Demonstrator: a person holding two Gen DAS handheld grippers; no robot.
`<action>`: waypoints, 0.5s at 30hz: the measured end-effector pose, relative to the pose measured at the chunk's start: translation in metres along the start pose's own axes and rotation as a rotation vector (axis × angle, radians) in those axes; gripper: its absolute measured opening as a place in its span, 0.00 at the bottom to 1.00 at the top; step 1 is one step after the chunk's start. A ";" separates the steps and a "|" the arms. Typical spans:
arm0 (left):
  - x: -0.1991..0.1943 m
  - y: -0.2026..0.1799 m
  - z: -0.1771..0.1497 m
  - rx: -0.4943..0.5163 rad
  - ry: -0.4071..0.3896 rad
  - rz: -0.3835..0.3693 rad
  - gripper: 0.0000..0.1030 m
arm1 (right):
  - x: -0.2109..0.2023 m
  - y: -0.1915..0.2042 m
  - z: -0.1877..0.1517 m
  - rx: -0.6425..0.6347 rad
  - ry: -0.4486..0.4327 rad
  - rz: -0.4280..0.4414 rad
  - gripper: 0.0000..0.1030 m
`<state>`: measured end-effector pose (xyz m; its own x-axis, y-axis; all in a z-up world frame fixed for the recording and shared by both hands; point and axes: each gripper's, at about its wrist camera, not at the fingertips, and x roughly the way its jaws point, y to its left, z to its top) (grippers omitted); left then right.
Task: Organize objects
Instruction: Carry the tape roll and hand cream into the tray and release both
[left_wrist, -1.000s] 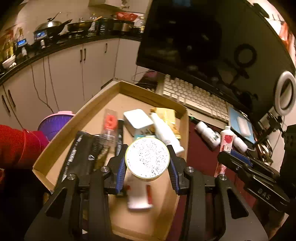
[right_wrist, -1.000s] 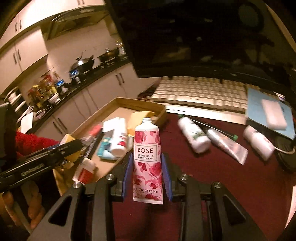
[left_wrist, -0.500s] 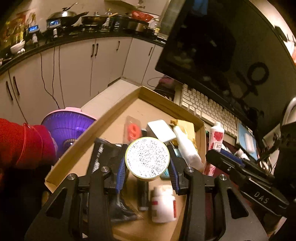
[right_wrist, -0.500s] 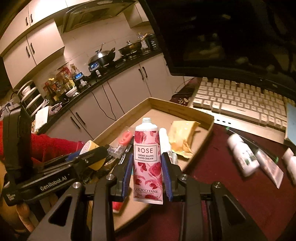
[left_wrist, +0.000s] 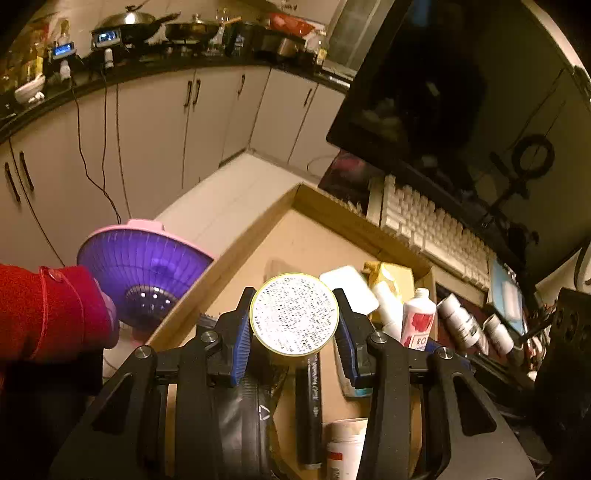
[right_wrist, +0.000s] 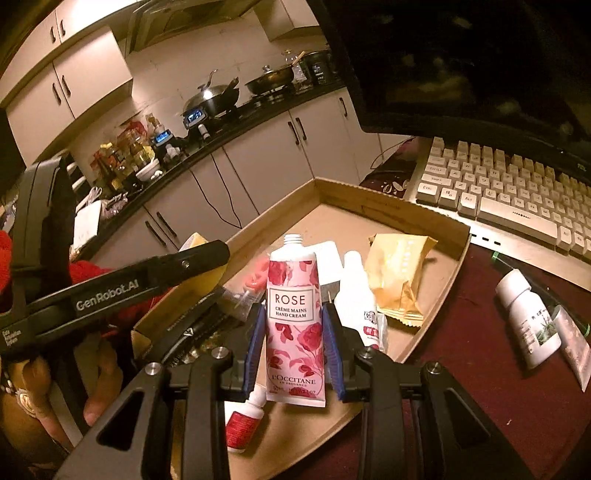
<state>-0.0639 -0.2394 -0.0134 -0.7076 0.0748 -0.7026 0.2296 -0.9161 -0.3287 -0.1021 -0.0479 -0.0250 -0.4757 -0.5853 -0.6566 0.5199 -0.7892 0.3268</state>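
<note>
Step judged: both items carried over box, placing pending

Left gripper clamped on tin, held above near left part of box

Right gripper clamped on tube, upright, cap missing, over near right part

Next move judged: each lowered onto bare cardboard, jaws opened

Room: far left floor of box bare; near end crowded by pen, bottle, packet

Grippers close together; box walls low

Bottle left on cloth
</note>
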 end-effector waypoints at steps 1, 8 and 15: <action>0.004 0.002 -0.001 -0.011 0.010 -0.006 0.38 | 0.003 -0.002 -0.001 0.004 0.009 -0.001 0.30; 0.013 0.004 -0.004 -0.010 0.033 0.014 0.38 | 0.010 0.000 -0.006 -0.024 0.008 -0.016 0.30; 0.013 -0.002 -0.007 0.025 0.029 0.052 0.38 | 0.012 0.004 -0.010 -0.052 -0.008 -0.033 0.31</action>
<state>-0.0687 -0.2337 -0.0262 -0.6757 0.0378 -0.7363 0.2488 -0.9284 -0.2759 -0.0986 -0.0561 -0.0380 -0.4991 -0.5608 -0.6606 0.5402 -0.7974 0.2689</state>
